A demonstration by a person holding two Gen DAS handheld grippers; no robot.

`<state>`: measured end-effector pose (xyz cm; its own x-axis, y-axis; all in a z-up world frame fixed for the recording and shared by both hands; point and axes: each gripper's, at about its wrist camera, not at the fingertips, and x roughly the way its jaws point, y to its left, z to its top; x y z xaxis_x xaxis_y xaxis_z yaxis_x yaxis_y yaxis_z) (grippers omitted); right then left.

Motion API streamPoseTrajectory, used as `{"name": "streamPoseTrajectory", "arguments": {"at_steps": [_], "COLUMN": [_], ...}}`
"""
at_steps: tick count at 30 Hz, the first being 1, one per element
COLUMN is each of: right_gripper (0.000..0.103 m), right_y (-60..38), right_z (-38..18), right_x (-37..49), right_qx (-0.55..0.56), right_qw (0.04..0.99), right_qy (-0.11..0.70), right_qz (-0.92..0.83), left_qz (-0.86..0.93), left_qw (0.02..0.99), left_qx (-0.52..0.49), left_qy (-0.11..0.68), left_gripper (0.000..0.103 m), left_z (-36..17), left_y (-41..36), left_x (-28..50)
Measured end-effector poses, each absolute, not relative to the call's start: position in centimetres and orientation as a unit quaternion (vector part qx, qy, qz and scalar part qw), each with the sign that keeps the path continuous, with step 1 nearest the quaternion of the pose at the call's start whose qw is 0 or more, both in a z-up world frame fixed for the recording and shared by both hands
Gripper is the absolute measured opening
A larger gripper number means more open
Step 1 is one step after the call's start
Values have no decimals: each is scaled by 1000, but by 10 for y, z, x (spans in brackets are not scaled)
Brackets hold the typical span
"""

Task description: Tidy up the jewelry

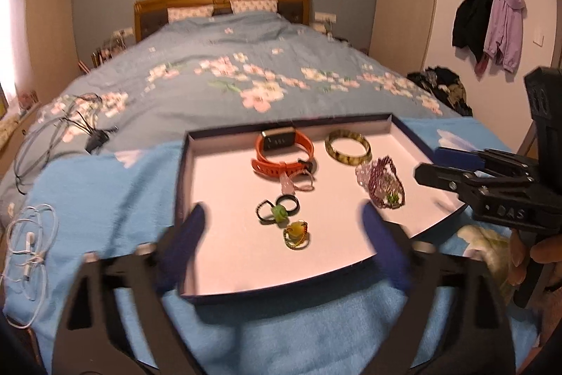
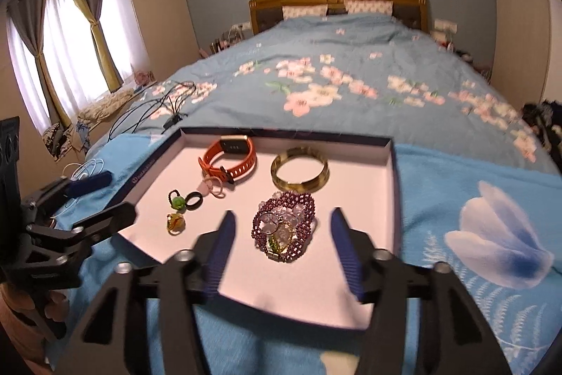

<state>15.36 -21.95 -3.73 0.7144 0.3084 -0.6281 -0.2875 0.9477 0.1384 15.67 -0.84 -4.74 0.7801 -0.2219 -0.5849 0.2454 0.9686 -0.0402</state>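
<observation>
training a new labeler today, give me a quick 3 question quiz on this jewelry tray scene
1. True or false: the orange watch lies inside the tray.
2. Which piece lies nearest the right gripper? A) the green bangle B) the purple bead bracelet C) the black ring
3. Fill in: the left gripper is ____, with nothing between its fingers.

Key: 1 true; 2 B; 3 open
</observation>
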Motion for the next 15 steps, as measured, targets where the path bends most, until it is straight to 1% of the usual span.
{"name": "streamPoseTrajectory", "arguments": {"at_steps": [2, 5, 7, 11, 15], "right_gripper": [88, 96, 96, 96, 96], "right_y": [-221, -224, -221, -216, -217], "right_z": [-29, -18, -12, -7, -3], "right_x": [139, 117, 97, 72, 55], "right_qx": [8, 3, -18, -40, -19], "right_qw": [937, 953, 964, 974, 977], "right_qy": [317, 270, 233, 196, 173], "right_qz": [148, 135, 126, 109, 121], "left_qz": [-111, -106, -101, -87, -79], "left_qw": [954, 962, 967, 976, 984], "left_qx": [21, 19, 13, -1, 1], "left_qy": [276, 250, 232, 200, 161], "left_gripper": [98, 98, 98, 98, 98], "left_z": [-39, -29, -23, -14, -6], "left_y": [-4, 2, 6, 9, 6], "left_x": [142, 122, 110, 84, 60]}}
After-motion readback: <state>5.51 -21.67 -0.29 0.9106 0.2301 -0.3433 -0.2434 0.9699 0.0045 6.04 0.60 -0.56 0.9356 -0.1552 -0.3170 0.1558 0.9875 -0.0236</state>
